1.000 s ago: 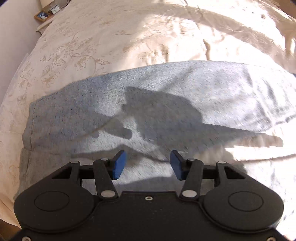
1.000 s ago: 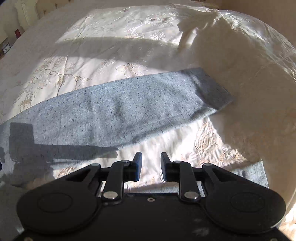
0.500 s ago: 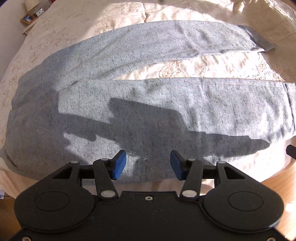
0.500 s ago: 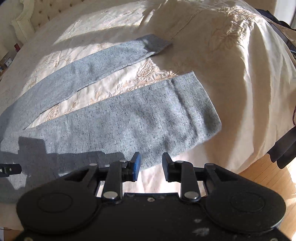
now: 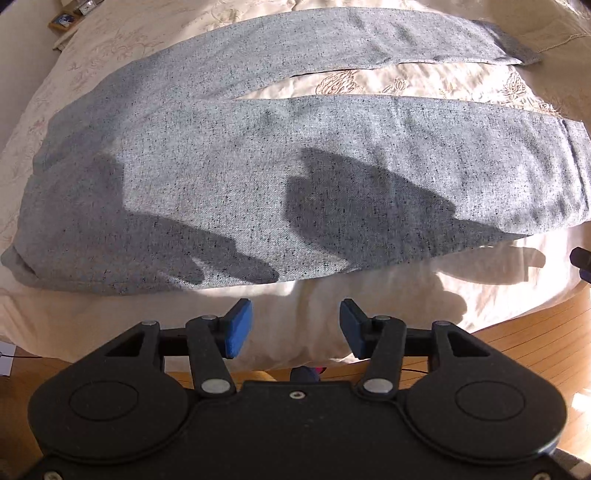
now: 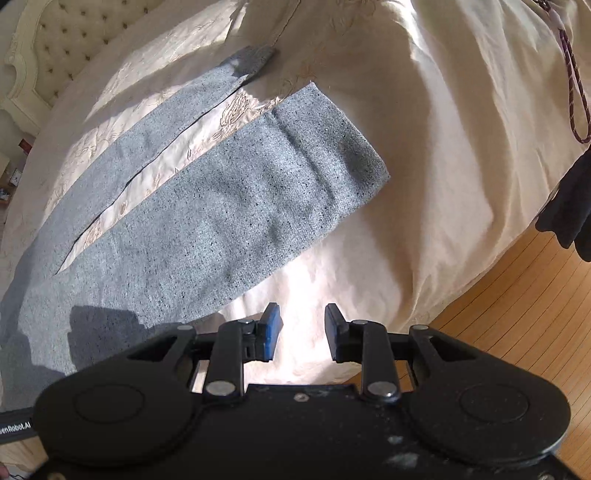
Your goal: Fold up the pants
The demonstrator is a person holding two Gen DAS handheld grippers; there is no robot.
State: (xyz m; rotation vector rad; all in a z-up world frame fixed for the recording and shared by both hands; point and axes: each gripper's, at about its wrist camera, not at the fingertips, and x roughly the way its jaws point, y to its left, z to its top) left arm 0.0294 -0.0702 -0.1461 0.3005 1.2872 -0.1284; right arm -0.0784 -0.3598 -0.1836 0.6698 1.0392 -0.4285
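My grey speckled sweatpants lie flat across the middle of the frame on the cream embroidered bedspread, legs parted in a narrow V, cuffs toward the right. In the right wrist view the near leg's hemmed cuff sits centre frame. My left gripper hangs wide open and empty below the pants' near edge. My right gripper is opening, nothing between its pads. At upper left sits what may be a framed picture.

Cream embroidered bed, grey pants spread flat, legs apart
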